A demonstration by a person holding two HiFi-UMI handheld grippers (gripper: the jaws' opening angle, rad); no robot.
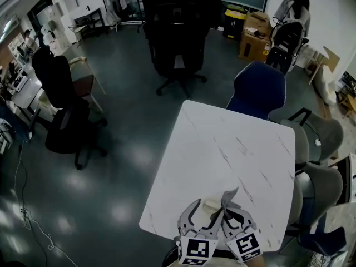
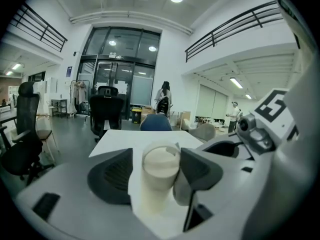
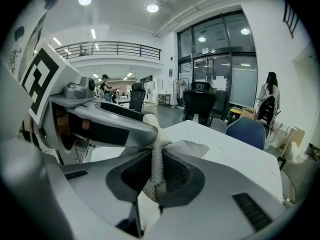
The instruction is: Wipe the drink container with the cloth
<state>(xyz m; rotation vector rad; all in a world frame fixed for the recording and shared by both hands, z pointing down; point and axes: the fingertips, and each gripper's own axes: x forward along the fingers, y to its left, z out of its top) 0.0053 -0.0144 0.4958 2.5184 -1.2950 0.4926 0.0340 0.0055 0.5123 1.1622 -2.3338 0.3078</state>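
Left gripper view: L gripper (image 2: 157,173) released, drink container (image 2: 161,161) btwn jaws; R gripper (image 3: 157,178) clamps cloth (image 3: 192,148).

The counter (image 1: 222,149) sits square in the middle of the head view, a bright white top with thin grey veins streaking across it like marble. It is seen corner-on, one corner pointing away into the room. Right down at the near edge stands the drink container (image 1: 212,205), a pale cream cup, upright on the white surface. The left gripper view catches it close up: a plain cream cylinder, base planted on the counter, and behind it the white top runs on to its far edge.
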